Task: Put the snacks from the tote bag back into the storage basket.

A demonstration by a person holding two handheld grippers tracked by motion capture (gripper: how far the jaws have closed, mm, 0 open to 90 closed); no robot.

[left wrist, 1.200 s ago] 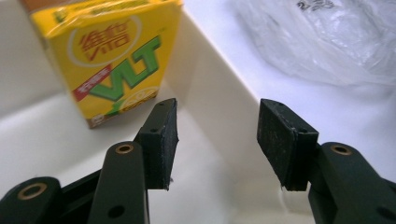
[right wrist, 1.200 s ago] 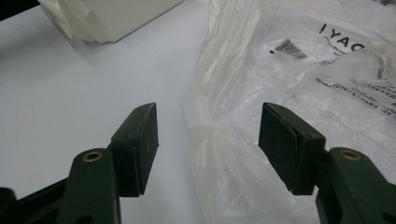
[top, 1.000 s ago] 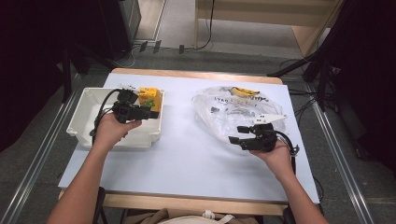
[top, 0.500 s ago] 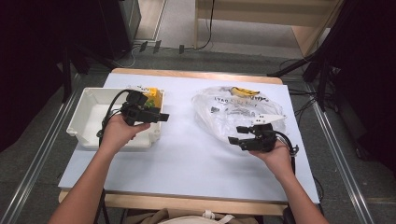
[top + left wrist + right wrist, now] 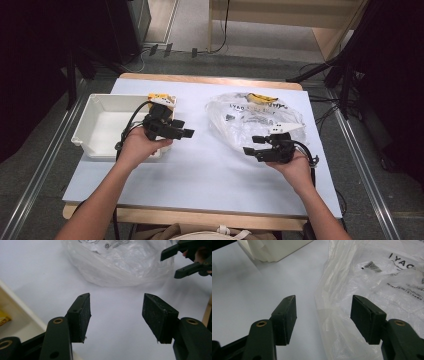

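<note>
- In the high view we see a white bin (image 5: 100,127) at about nine o'clock on the pale blue table top (image 5: 210,170). A yellow packet (image 5: 161,100) sits in the bin's far right corner, at roughly one o'clock inside it; the rest of the bin floor looks bare.
- The clear plastic bag (image 5: 255,120) lies at about two o'clock on the table, crumpled, with black print on it and something yellow (image 5: 263,97) showing at its far edge. We cannot tell what else it holds.
- The left gripper (image 5: 186,133) hangs over the bin's right rim, pointing toward three o'clock, that is, toward the bag. Its jaws have just been opening, and nothing lies between them.
- The right gripper (image 5: 252,145) sits at the bag's near edge, at about six o'clock of it, pointing toward nine o'clock, jaws spread.
- In the left gripper view our own two black jaws stand wide apart over bare table, gripping nothing. The plastic bag (image 5: 120,262) fills twelve o'clock, well ahead of the pads. The bin's rim (image 5: 17,307) runs at nine o'clock, with a scrap of the yellow packet (image 5: 3,317) inside it. The right gripper (image 5: 172,263) shows at two o'clock, beside the bag, its jaws apart.
- In the right gripper view the jaws are spread, pinching nothing. The bag (image 5: 374,277) spreads from twelve to four o'clock, and its left edge runs down between the pads; we cannot tell whether the right pad touches the film. The white bin (image 5: 274,248) stands at eleven o'clock, well apart.
</note>
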